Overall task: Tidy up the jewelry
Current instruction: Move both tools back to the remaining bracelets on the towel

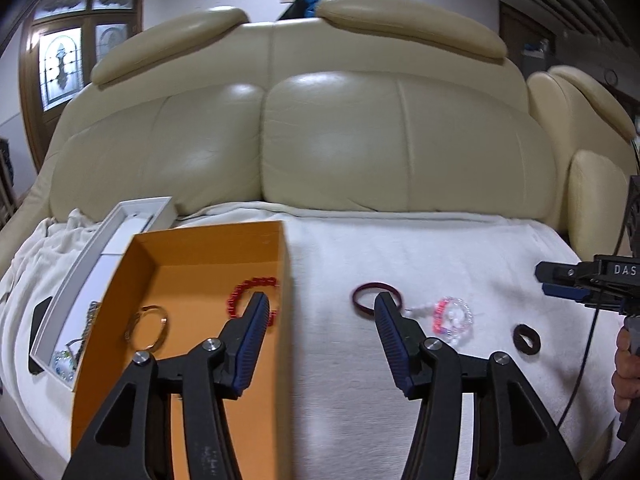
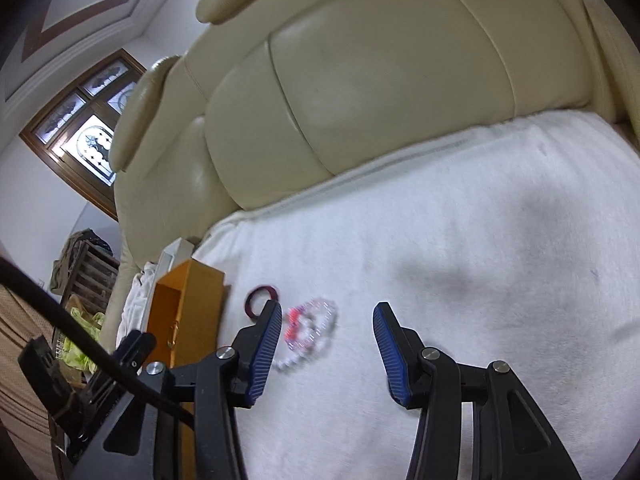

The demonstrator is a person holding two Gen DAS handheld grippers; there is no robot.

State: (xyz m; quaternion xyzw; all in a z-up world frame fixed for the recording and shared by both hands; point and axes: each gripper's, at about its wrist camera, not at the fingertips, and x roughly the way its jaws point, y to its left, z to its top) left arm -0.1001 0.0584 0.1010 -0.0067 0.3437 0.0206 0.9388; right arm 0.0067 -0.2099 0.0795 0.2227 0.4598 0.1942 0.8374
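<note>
The maroon bangle point(image 1: 376, 298) lies on the white blanket point(image 1: 460, 256) just ahead of the left gripper point(image 1: 320, 308), which is held open and empty; the orange box point(image 1: 208, 248) sits to its left. The bangle is best approached squarely, one side pinched, then lifted over the box wall. The right gripper point(image 2: 326, 318) is also open and empty, with the clear beaded bracelet point(image 2: 310, 330) just beside its left finger.

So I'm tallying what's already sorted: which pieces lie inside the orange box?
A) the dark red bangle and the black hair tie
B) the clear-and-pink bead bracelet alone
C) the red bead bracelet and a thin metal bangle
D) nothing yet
C: the red bead bracelet and thin metal bangle lie on the floor of the orange box; the other pieces are on the white cloth.
</note>
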